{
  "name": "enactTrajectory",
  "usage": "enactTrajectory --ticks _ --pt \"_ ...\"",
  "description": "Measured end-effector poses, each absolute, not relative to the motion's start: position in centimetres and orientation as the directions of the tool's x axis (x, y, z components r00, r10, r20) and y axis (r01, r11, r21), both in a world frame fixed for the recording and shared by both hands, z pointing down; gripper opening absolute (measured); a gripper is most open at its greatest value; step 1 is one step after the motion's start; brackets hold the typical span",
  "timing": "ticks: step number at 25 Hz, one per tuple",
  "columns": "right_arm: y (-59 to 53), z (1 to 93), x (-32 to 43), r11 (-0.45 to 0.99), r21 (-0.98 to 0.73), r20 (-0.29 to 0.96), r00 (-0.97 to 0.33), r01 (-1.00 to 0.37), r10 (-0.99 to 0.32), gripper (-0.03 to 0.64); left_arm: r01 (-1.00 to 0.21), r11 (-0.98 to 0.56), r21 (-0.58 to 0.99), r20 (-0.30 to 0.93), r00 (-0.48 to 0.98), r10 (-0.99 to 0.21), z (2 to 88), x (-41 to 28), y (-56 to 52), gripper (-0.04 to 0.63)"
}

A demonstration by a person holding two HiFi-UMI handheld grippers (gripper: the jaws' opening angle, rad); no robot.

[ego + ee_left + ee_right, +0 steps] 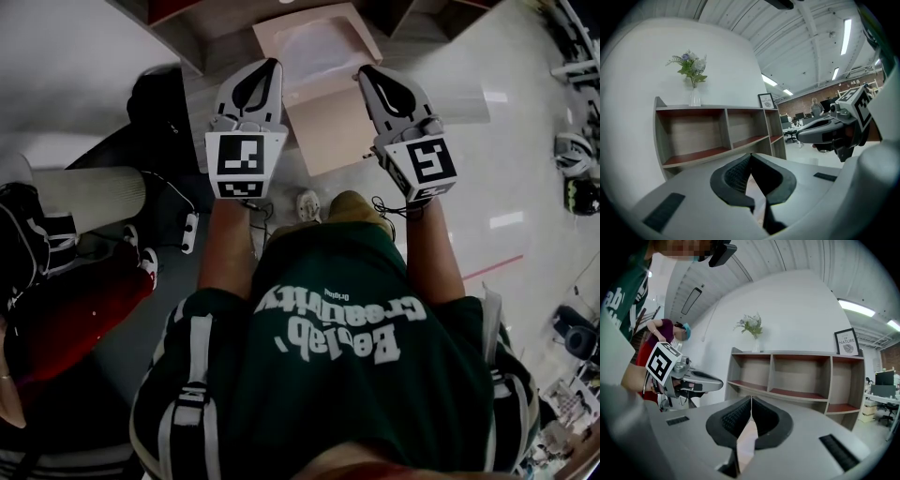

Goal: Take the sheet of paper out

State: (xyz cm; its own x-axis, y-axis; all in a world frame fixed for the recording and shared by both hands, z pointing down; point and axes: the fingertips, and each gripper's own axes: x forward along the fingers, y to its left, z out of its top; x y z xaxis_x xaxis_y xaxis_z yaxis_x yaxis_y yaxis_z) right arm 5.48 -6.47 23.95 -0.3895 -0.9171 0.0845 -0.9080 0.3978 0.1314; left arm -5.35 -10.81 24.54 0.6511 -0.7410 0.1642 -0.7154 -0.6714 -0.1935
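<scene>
Right gripper view shows whole the grey shelf unit with red-brown boards (797, 373), cropped in the head view. Head view alone shows the open tan card folder (330, 131) held in the air, the whitish sheet of paper (319, 49) lying in its far half. Left tool (274, 64) and right tool (362, 71), jaws pressed together, pinch its opposite side edges. Only gripper views show the glass vase of flowers (693, 91) atop the shelf.

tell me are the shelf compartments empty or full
Empty: both gripper views show only bare boards in every visible compartment of the shelf; the vase stands on top.
</scene>
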Motion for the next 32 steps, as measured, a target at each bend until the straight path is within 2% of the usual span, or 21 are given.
enactTrajectory --ticks 12,19,21,22,23,28,32 --pt "-13.1 27.1 7.3 0.48 0.116 0.136 -0.465 -0.869 -0.875 0.035 -0.75 -0.633 -0.191 0.195 0.603 -0.773 26.9 -2.8 -15.6 0.017" --pt "-16.8 31.8 6.9 0.585 0.055 0.22 -0.562 -0.809 -0.798 0.038 -0.783 -0.591 -0.194 0.235 0.548 -0.803 29.4 -1.9 -18.3 0.017" --pt "-17.4 33.6 6.8 0.611 0.11 0.271 -0.568 -0.784 -0.777 0.055 -0.796 -0.575 -0.191 0.238 0.531 -0.813 29.9 -1.8 -18.7 0.017" --pt "-17.6 34.6 6.6 0.63 0.138 0.302 -0.574 -0.764 -0.761 0.097 -0.802 -0.567 -0.191 0.239 0.522 -0.819 30.1 -1.7 -18.9 0.017" --pt "-17.7 35.6 6.4 0.65 0.159 0.331 -0.58 -0.743 -0.744 0.171 -0.808 -0.557 -0.191 0.241 0.511 -0.825 30.3 -1.6 -19.0 0.017" --pt "-18.8 39.4 5.9 0.709 0.25 0.43 -0.581 -0.659 -0.692 0.181 -0.837 -0.514 -0.189 0.249 0.465 -0.849 30.8 -1.5 -19.9 0.017" --pt "-19.1 43.3 4.4 0.778 0.185 0.536 -0.602 -0.6 -0.592 0.21 -0.846 -0.498 -0.192 0.259 0.446 -0.857 31.3 -2.5 -20.3 0.018"
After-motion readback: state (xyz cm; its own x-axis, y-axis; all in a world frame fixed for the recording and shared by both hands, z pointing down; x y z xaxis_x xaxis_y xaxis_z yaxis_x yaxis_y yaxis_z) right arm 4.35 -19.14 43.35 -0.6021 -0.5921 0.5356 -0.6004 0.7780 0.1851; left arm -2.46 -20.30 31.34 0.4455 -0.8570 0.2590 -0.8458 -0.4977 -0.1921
